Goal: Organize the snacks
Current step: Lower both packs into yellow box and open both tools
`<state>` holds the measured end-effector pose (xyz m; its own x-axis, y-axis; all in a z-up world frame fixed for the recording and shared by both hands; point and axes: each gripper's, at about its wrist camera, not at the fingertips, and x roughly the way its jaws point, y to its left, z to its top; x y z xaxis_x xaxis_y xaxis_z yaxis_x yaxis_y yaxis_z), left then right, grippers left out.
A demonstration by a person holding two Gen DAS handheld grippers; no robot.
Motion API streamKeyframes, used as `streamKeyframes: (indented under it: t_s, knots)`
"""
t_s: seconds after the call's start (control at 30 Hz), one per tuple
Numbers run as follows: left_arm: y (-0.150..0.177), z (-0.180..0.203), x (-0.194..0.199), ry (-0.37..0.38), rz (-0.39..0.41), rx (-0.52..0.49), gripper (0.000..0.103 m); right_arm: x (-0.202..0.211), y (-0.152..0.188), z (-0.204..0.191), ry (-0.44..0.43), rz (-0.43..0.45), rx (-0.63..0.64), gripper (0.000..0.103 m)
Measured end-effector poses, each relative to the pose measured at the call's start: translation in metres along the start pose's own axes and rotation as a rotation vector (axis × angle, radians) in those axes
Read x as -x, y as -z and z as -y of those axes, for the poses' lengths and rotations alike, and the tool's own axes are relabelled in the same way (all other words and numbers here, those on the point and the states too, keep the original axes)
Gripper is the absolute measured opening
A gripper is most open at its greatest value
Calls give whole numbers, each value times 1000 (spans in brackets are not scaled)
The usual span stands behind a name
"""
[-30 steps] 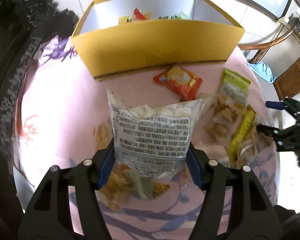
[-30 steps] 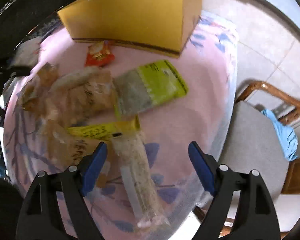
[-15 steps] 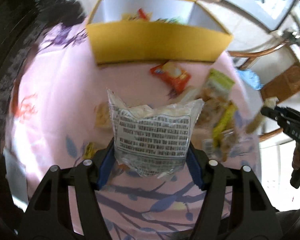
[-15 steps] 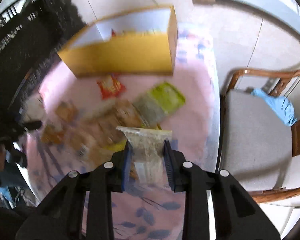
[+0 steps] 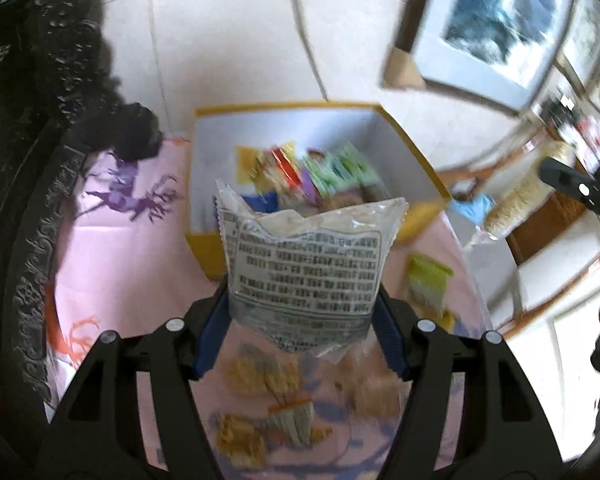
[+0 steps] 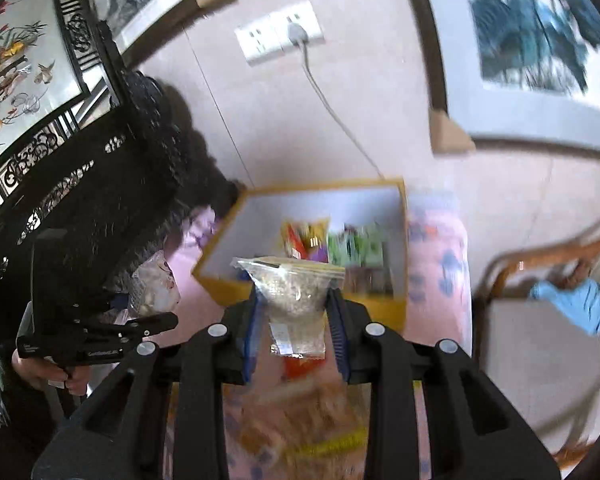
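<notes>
Both wrist views tilted down from above, near table, sharing yellow box (image 5: 416,160) (image 6: 380,304) and wall

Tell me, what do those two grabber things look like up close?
Both the left gripper and the right gripper are black, angular frames with cut-out holes and round silver bolts. Each has two fingers lined with blue ridged pads. No cables or sleeves show.

yellow box (image 5: 204,258), pink floral tablecloth (image 5: 132,264)

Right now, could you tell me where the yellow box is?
In both wrist views the yellow box sits at the far end of the pink tablecloth, near the tiled wall, just beyond the packets both grippers hold.
</notes>
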<state>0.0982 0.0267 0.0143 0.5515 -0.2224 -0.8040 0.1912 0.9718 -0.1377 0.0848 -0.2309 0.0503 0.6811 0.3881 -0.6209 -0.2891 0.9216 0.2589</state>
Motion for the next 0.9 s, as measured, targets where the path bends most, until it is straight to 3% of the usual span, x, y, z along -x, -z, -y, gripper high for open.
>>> streamKeyframes:
  t_s: [0.1,0.27,0.4,0.53,0.57,0.6,0.63,0.7,0.9]
  knots:
    - [-29,2,-6,-56,23,-49,65,-10,-27,0,2,8,24,30]
    - [-82,-10,-26,-43,41,-33,65,-37,-73,8,35,32,61,30]
    - [-117,-11,-47,-153,47,-23,65,-61,-107,10,64,33,95,30]
    - [-134,-2,-61,-187,56,-66,66,-86,-130,18,97,37,85,31]
    - [-136,1,-64,-209,62,-80,69,-92,-133,19,142,42,93,44]
    - [-138,5,-69,-267,79,-93,86,-98,-135,19,172,34,113,80]
    - [-136,8,-71,-327,97,-101,101,-105,-135,19,209,16,139,96]
    - [-128,13,-76,-421,118,-121,101,-109,-129,20,246,20,175,102]
    - [-69,15,-91,-393,-30,-169,101,-92,-80,35,239,-63,142,102]
